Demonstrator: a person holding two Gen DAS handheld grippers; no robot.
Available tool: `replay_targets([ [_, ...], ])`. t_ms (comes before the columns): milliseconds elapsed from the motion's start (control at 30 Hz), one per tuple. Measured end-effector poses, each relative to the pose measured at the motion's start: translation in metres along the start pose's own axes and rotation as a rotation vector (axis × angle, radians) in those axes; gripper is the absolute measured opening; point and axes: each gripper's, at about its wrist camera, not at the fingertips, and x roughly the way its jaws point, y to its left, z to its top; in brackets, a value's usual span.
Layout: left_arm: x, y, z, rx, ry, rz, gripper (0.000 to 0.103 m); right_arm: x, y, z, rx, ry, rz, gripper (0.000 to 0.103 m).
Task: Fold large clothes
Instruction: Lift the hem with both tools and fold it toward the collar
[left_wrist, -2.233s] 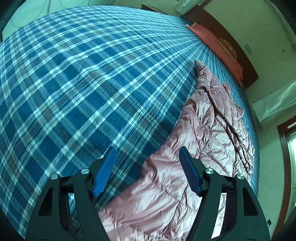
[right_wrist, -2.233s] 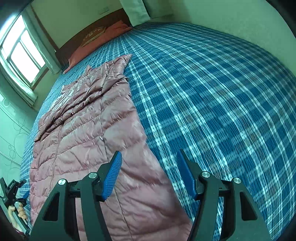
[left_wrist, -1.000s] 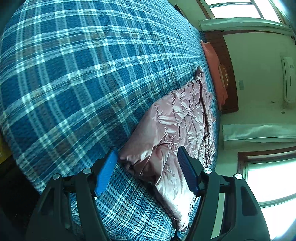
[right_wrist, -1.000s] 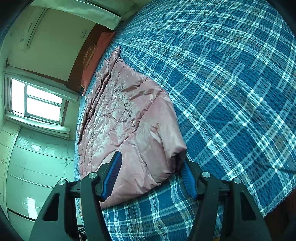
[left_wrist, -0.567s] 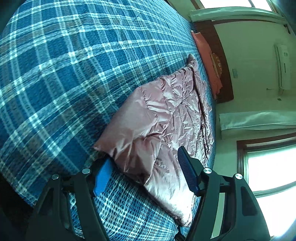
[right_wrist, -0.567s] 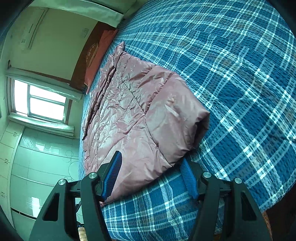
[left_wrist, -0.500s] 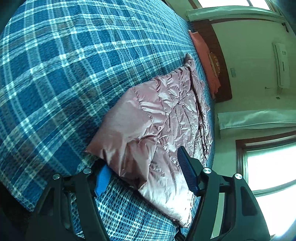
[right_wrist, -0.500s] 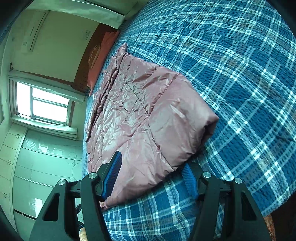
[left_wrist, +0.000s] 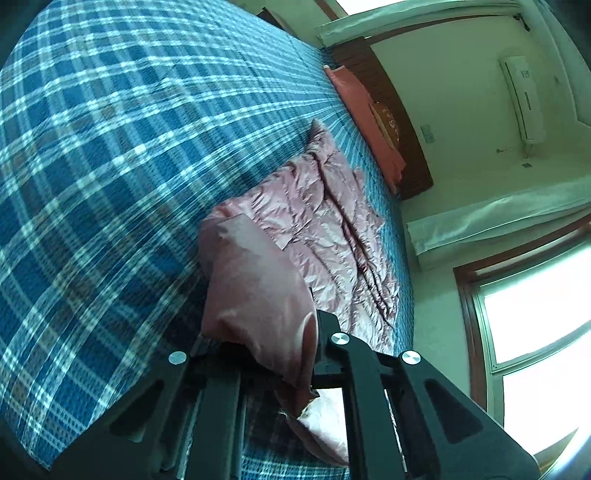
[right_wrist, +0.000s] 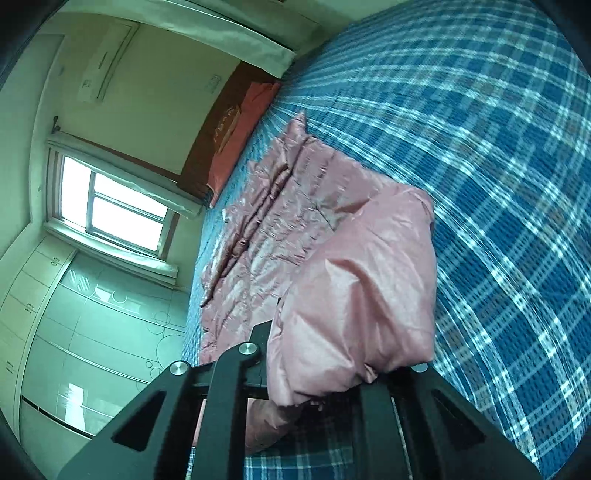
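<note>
Both the left gripper (left_wrist: 258, 354) and right gripper (right_wrist: 332, 373) are clamping the pink jacket (left_wrist: 325, 221) hem, the jacket stretching lengthwise toward the headboard (left_wrist: 391, 110).

The black two-finger left gripper (left_wrist: 258, 332) is clamped on a lifted corner of the shiny pink quilted puffer jacket (left_wrist: 317, 221). The rest of the jacket lies along the right edge of the blue plaid bedspread (left_wrist: 110, 155), reaching toward the salmon-coloured pillow (left_wrist: 364, 118) at the headboard end.
</note>
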Motion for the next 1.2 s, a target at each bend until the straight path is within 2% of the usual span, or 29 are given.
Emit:
replay_targets([
  [200,0.029,-0.054,0.042,0.077,-0.057,-0.033,0.007,0.034,0.042,0.054,-0.068,-0.031,0.073,0.012],
  [333,0.064,-0.082,0.076,0.108,-0.077,-0.013,0.007,0.073,0.067,0.095,-0.111,-0.041,0.087,0.012],
  [467,0.114,-0.103,0.111,0.125,-0.074,0.023,0.007,0.129,0.081,0.137,-0.102,-0.019,0.084,0.012],
  [667,0.201,-0.123,0.164,0.154,-0.079,0.104,0.007,0.217,0.1,0.191,-0.143,0.007,0.028,0.012],
  [900,0.291,-0.127,0.214,0.203,-0.098,0.222,0.007,0.312,0.09,0.241,-0.133,0.038,-0.047,0.012],
  [1100,0.35,-0.137,0.226,0.316,-0.097,0.32,0.007,0.359,0.086,0.258,-0.156,0.058,-0.099,0.012],
  [1167,0.364,-0.141,0.227,0.354,-0.084,0.342,0.007,0.366,0.085,0.261,-0.161,0.068,-0.115,0.016],
  [1200,0.367,-0.143,0.227,0.368,-0.082,0.358,0.01,0.367,0.087,0.261,-0.164,0.073,-0.116,0.023],
])
